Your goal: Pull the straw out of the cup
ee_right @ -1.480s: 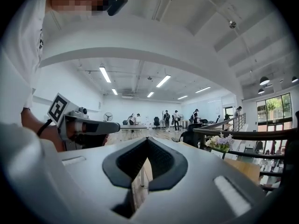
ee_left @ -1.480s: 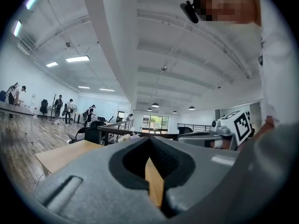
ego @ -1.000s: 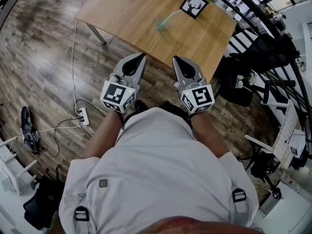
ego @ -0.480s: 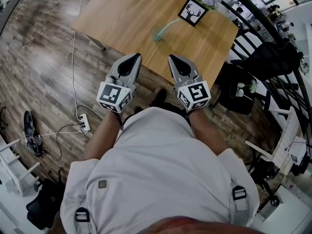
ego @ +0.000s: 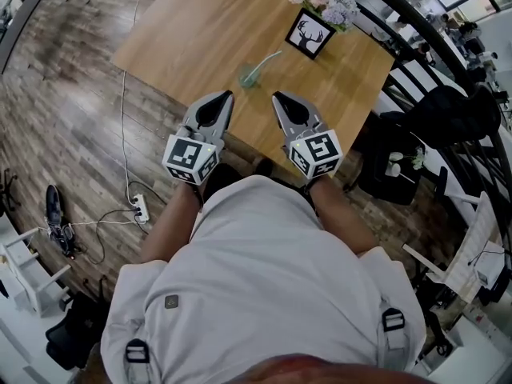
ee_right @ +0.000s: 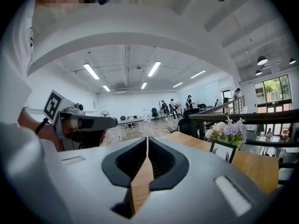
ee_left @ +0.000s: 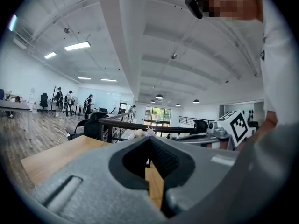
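Observation:
A small green cup (ego: pixel 247 77) stands on the wooden table (ego: pixel 192 30), with a pale straw (ego: pixel 267 60) leaning out of it to the upper right. Both grippers hover over the table's near edge, short of the cup. My left gripper (ego: pixel 226 96) (ee_left: pixel 149 139) is below and left of the cup, its tips meeting with nothing between them. My right gripper (ego: pixel 278 97) (ee_right: pixel 147 139) is below and right of it; its jaws are opening, with a thin slit at the tips and nothing in it. Neither gripper view shows the cup.
A framed deer picture (ego: pixel 310 33) (ee_right: pixel 219 151) and a bunch of flowers (ego: pixel 324 2) (ee_right: pixel 229 129) stand at the table's far right. A black chair (ego: pixel 448 110) is right of the table. A power strip (ego: pixel 138 208) with a cable lies on the floor at the left.
Both grippers have moved forward from over the floor to over the table's near edge, closer to the cup.

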`<state>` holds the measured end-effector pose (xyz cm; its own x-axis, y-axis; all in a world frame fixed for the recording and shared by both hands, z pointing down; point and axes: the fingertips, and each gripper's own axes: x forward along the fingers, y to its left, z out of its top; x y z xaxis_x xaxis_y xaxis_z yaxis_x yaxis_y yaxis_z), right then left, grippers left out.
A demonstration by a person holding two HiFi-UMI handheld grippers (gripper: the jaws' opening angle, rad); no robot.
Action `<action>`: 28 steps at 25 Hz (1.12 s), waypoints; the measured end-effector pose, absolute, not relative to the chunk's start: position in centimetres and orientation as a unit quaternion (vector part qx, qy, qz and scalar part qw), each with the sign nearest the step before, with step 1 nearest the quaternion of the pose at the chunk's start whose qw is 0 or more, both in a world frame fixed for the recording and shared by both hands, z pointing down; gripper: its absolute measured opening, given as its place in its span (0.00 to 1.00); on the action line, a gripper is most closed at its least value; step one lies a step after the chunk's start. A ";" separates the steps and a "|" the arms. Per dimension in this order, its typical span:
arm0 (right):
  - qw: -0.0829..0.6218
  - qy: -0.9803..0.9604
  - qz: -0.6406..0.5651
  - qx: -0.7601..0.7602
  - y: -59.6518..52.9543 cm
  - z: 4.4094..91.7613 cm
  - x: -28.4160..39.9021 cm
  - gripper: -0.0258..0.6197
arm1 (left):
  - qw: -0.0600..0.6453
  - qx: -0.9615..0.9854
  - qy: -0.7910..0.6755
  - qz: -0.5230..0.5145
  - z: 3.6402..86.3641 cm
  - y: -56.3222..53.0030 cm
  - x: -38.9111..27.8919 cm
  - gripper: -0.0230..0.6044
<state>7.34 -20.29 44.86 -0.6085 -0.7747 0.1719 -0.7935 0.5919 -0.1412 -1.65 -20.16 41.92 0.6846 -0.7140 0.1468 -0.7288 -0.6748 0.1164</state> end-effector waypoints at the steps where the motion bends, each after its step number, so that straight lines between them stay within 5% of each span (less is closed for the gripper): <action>1: 0.046 -0.890 0.108 0.440 -20.9 45.2 7.6 0.08 | 0.084 0.915 -0.393 0.048 42.1 -20.7 -1.3 0.04; 28: 0.084 -0.797 0.324 0.504 -35.7 62.3 7.9 0.28 | 0.168 0.929 -0.304 0.125 52.1 -37.6 -2.1 0.04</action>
<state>7.94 -35.70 62.25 -0.4785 -0.7483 0.4594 -0.8567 0.2832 -0.4310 -2.11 -37.65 52.08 0.7839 -0.5234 0.3339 -0.6071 -0.7588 0.2360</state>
